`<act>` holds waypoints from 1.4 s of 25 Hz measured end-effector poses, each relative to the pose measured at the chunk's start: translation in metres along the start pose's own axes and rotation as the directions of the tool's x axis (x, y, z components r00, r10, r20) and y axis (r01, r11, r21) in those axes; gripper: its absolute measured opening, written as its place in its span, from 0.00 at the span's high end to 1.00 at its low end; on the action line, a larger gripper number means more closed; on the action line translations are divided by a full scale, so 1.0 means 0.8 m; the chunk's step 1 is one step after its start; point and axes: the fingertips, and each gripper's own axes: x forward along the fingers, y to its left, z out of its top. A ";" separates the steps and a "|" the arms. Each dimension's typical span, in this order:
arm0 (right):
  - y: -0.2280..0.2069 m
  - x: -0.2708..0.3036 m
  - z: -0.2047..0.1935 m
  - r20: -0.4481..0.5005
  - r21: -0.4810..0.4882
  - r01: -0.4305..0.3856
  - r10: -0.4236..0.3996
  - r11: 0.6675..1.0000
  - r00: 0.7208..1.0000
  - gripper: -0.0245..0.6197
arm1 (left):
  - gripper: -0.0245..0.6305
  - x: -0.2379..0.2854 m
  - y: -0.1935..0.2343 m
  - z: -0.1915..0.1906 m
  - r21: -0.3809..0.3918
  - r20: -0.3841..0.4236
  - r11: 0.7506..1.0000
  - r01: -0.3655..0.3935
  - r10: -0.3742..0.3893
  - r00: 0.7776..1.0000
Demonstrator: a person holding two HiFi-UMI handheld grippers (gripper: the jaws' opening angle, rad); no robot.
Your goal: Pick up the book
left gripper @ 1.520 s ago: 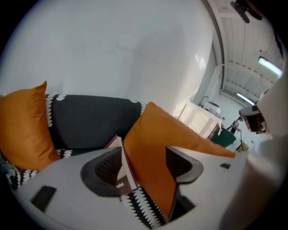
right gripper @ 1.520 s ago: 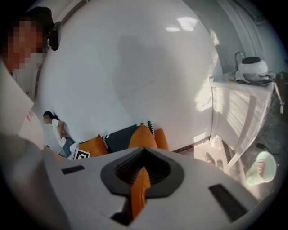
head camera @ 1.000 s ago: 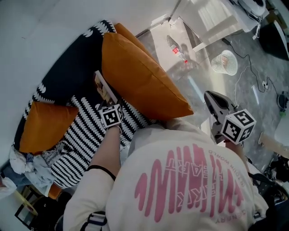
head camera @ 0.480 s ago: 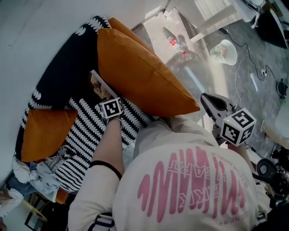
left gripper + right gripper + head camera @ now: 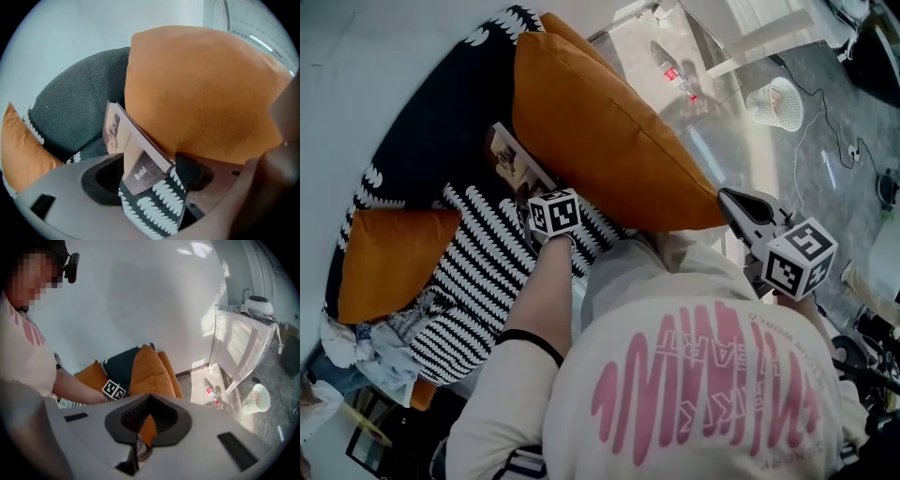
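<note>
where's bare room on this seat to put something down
The striped throw between the small pillow and the big pillow is bare. Crowded by the book, wedged against the big pillow, and the clothes at the throw's end.

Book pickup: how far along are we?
Done: the approach. The left gripper is at the book, whose lower corner stands between its open jaws. In hand: the grasp, with the jaws not yet shut on it. Left: clamp the book and lift it out from against the orange cushion, off the striped seat. The right gripper is open, empty and away from the book.
</note>
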 end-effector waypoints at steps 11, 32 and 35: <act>0.000 -0.002 -0.016 -0.026 0.023 0.003 -0.002 1.000 1.000 0.95 | 0.45 -0.012 -0.014 -0.019 0.190 0.063 0.980 -0.061 0.050 0.997; 0.013 0.007 -0.050 -0.101 0.013 -0.046 0.048 0.999 0.994 0.95 | 0.56 -0.001 0.049 -0.021 -0.047 0.076 0.985 -0.167 0.171 0.982; 0.016 0.009 -0.045 -0.100 -0.003 -0.063 0.063 0.998 0.993 0.95 | 0.60 -0.010 0.063 -0.018 -0.049 0.098 0.982 -0.182 0.186 0.978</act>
